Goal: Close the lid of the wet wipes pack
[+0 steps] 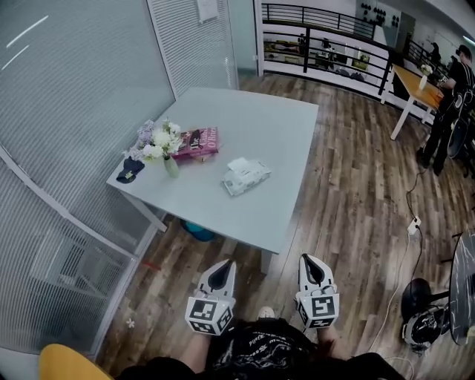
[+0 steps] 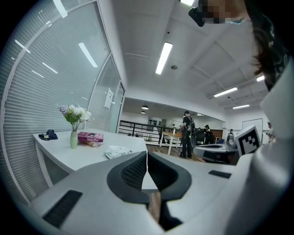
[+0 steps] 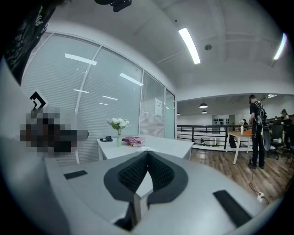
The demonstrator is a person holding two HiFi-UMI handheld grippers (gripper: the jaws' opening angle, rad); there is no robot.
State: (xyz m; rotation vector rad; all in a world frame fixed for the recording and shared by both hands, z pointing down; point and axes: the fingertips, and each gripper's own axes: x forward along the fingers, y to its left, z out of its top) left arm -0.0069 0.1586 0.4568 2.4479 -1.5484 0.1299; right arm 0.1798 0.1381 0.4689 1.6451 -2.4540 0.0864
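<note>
**Approach check: wipes pack not yet reached, both grippers empty**

The white wet wipes pack [image 1: 246, 177] lies flat on the pale grey desk [image 1: 252, 111], toward the edge nearest me, apart from everything else. That placing leaves me an open approach. A pale flap at its far end, which I take to be the lid [image 1: 240, 165], appears raised, so I judge the closing not yet done.

The small vase of white and lilac flowers [image 1: 165, 148], the pink box [image 1: 199, 142] and a dark cap-like item [image 1: 130, 171] sit grouped at the corner by the glass wall [image 1: 74, 89], out of the working path.

My left gripper [image 1: 223, 273] and right gripper [image 1: 312, 269] hang low before my body, well short of the desk. Each gripper's own view shows its jaws pressed together with nothing between them, sensible with nothing to carry.

Writing: the pink box carries print too small to read. A sheet of paper [image 1: 208, 9] on the wall is illegible. The marker cube [image 1: 206, 315] on each gripper bears only black-and-white squares.
</note>
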